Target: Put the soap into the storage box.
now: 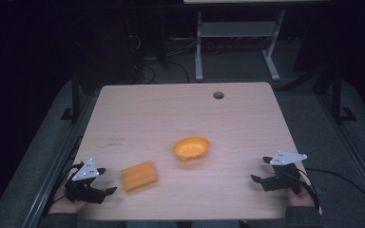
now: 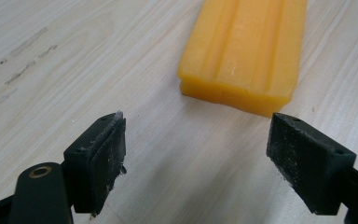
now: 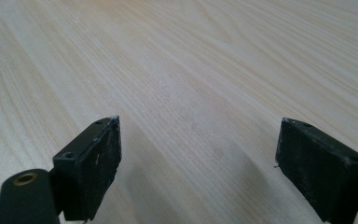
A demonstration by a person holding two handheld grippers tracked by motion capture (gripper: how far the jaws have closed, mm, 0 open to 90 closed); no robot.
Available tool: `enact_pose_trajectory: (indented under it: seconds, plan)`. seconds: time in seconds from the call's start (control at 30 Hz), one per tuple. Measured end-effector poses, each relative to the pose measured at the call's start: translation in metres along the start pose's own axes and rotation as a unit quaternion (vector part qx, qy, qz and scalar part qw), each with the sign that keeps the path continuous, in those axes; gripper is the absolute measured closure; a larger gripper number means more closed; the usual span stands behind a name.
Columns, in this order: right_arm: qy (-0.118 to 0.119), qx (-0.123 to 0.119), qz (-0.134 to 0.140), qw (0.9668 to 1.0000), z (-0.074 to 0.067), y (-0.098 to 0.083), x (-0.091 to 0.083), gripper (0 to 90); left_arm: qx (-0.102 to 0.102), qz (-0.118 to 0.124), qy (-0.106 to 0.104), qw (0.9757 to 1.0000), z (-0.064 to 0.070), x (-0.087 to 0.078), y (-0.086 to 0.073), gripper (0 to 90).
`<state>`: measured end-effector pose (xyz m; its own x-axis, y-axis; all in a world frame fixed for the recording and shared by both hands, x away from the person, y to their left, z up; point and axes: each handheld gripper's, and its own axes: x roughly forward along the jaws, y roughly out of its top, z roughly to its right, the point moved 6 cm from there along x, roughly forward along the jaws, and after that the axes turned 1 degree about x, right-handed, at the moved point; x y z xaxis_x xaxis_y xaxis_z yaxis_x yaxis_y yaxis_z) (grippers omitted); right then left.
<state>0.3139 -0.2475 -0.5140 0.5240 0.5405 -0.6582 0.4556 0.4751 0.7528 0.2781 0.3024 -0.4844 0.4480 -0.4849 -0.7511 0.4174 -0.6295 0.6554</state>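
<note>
Room was pretty dark, most of the light landing on the pale wood-grain table [image 1: 180, 109], which had a round cable hole [image 1: 218, 95] near its far edge and some faint scuff marks [image 1: 110, 142] on the left. Grey floor [image 1: 237, 66] beyond it, with a white-legged desk frame [image 1: 237, 33] at the far side and tangled cables [image 1: 142, 52] far left.

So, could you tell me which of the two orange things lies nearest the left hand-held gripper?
The flat orange block, just ahead of the left hand-held gripper. The round orange bowl sits farther off, near the table's middle.
</note>
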Motion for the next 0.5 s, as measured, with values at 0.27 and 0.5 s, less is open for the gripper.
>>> enact_pose_trajectory:
  seconds: [0.27, 0.5]
  plan:
    - [0.000, 0.000, 0.002, 1.0000, 0.000, 0.000, -0.001, 13.7, 0.006, 0.008, -0.010, 0.9999, 0.004, 0.002, 0.006, 18.6]
    - [0.003, -0.004, 0.001, 1.0000, 0.000, 0.001, 0.000, 13.7, 0.009, 0.007, -0.024, 0.9996, 0.009, 0.007, 0.011, 17.7]
